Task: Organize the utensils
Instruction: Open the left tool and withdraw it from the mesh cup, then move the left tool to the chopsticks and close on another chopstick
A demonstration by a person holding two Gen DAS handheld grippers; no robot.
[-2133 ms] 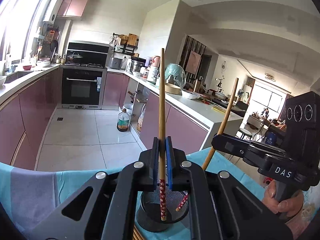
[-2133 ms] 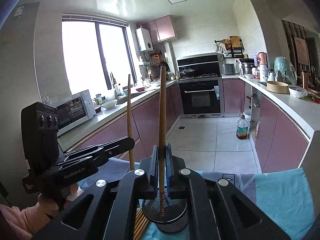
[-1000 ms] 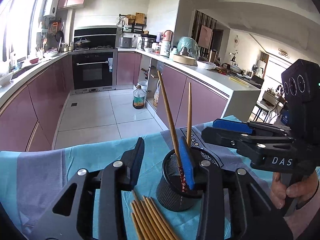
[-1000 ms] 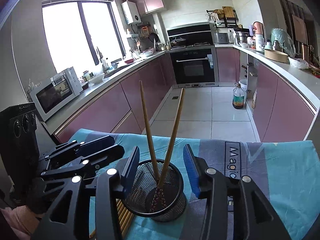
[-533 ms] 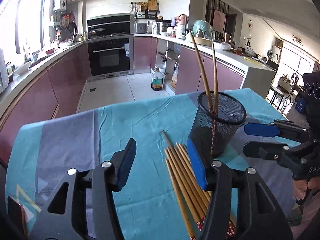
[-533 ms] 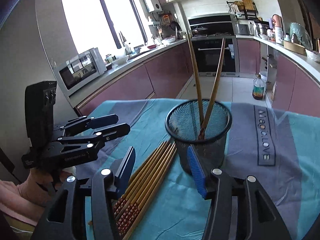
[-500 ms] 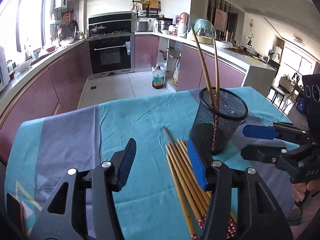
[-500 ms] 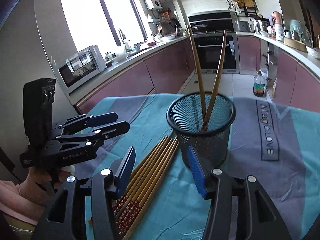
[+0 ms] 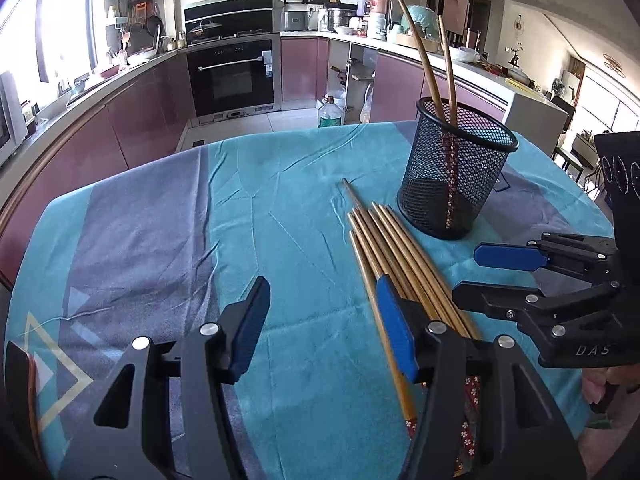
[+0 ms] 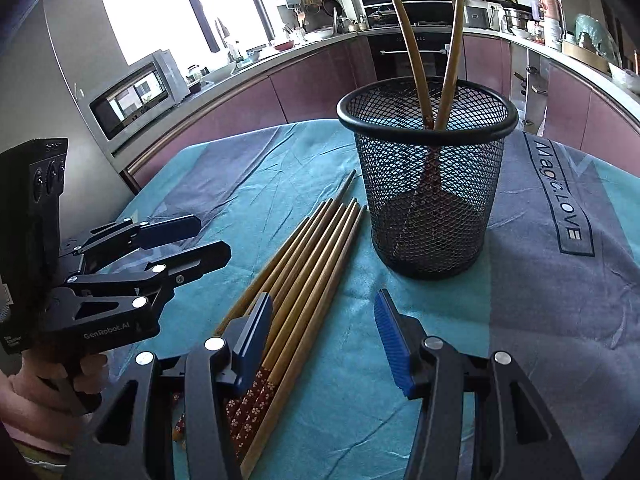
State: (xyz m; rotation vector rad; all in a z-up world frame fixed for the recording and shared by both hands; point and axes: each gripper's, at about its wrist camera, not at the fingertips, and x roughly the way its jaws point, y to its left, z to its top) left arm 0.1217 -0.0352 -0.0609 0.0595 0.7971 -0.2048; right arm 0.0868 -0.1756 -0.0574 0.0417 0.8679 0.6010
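Observation:
A black mesh cup [image 9: 456, 172] stands on the teal cloth with two wooden chopsticks [image 9: 424, 56] leaning in it; it also shows in the right wrist view [image 10: 428, 184]. Several more chopsticks [image 9: 392, 256] lie side by side on the cloth beside the cup, red patterned ends toward me [image 10: 304, 280]. My left gripper [image 9: 324, 328] is open and empty, low over the cloth with its right finger above the bundle. My right gripper [image 10: 324, 340] is open and empty, its left finger over the bundle's patterned ends. Each gripper shows in the other's view [image 9: 520, 272] [image 10: 168, 240].
The teal and grey cloth [image 9: 160, 240] covers the table to its edges. Behind it are maroon kitchen cabinets, an oven [image 9: 232, 76] and a microwave [image 10: 136, 96]. A plastic bottle [image 9: 330, 112] stands on the floor.
Both grippers let go of their chopsticks into the cup and opened. They have since pulled back and down toward the bundle lying on the cloth.

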